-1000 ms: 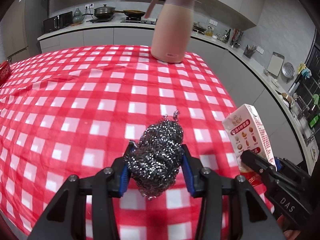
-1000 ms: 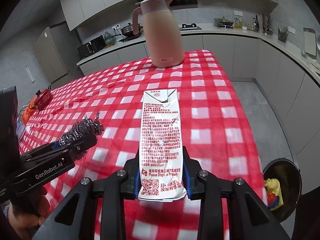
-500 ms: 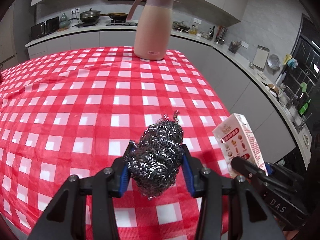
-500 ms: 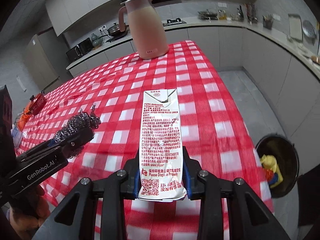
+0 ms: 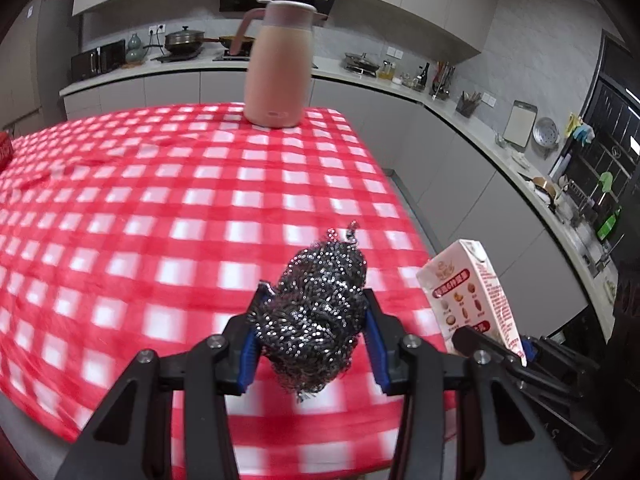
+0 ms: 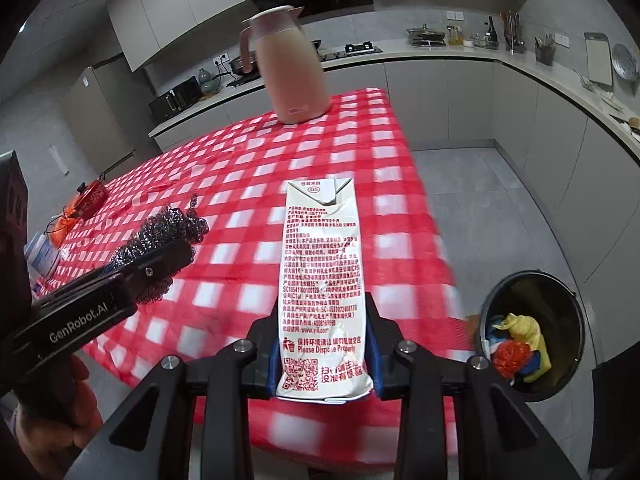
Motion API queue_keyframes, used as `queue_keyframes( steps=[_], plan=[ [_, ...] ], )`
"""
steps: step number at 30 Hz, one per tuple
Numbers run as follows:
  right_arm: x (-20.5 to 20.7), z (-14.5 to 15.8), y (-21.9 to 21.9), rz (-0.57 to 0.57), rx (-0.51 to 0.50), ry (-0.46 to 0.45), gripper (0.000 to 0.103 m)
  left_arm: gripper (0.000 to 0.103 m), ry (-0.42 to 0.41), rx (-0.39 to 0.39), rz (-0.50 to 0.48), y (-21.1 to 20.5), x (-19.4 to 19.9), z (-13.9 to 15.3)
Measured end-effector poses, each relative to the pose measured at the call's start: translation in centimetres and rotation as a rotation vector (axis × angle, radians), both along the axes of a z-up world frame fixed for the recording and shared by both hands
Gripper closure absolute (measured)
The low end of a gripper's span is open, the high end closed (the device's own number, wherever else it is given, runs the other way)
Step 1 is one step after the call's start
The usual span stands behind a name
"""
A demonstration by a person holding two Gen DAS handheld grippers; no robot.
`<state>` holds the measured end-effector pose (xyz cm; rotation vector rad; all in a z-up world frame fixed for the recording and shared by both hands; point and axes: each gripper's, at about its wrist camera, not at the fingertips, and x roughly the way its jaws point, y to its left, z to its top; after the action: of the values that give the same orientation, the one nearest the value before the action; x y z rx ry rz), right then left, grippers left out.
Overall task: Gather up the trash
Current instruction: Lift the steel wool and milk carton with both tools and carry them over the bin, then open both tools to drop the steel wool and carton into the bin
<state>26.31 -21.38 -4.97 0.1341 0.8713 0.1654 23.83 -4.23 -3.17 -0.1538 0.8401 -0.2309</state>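
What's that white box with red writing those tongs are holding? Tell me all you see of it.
The tall white paper drink carton has red printed text, a QR code and a folded top with a small tear. It looks crumpled and dented. The right tongs clamp its lower end between blue pads, holding it lifted over the red-checked tablecloth's edge.

I'm seeing a red-and-white checked tablecloth (image 5: 168,184), a pale pink jug (image 5: 280,68), my silvery grey scourer (image 5: 316,316), and a white carton (image 6: 322,280) showing red print.
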Motion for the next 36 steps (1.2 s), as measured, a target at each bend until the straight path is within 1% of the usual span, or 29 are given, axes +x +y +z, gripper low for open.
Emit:
queue_keyframes(
  steps=[4, 7, 12, 13, 16, 19, 22, 26, 30, 36],
  plan=[
    [-1.4, 0.4, -5.1, -0.026, 0.005, -0.005, 0.068, 0.057, 0.004, -0.013, -0.015, -4.4, -0.8, 0.1],
    [-2.1, 0.5, -9.0, -0.061, 0.004, -0.008, 0.067, 0.057, 0.007, -0.025, -0.058, -8.2, -1.0, 0.1],
    [-3.4, 0.4, -15.5, -0.159, 0.01, -0.006, 0.067, 0.057, 0.018, -0.032, -0.147, -13.9, -1.1, -0.4],
    [-3.8, 0.2, -17.3, -0.189, 0.009, -0.002, 0.067, 0.057, 0.022, -0.032, -0.167, -15.0, -1.1, -0.6],
    [-4.5, -0.5, -20.7, -0.249, -0.001, 0.008, 0.067, 0.057, 0.041, -0.026, -0.23, -18.6, -0.9, -1.6],
    [-5.2, -1.3, -24.0, -0.305, -0.011, 0.02, 0.067, 0.057, 0.061, -0.018, -0.263, -21.3, -0.7, -2.6],
    [-5.3, -2.5, -26.3, -0.326, -0.013, 0.037, 0.067, 0.057, 0.089, -0.004, -0.286, -23.6, -0.3, -4.0],
    [-4.8, -4.6, -28.4, -0.331, -0.012, 0.076, 0.067, 0.056, 0.121, 0.018, -0.29, -25.6, 0.1, -5.9],
    [-3.6, -6.7, -29.7, -0.314, -0.012, 0.114, 0.067, 0.056, 0.153, 0.042, -0.268, -27.0, 0.8, -8.0],
    [-1.1, -10.0, -31.9, -0.274, 0.007, 0.161, 0.067, 0.052, 0.185, 0.067, -0.222, -28.0, 2.4, -10.9]
  ],
)
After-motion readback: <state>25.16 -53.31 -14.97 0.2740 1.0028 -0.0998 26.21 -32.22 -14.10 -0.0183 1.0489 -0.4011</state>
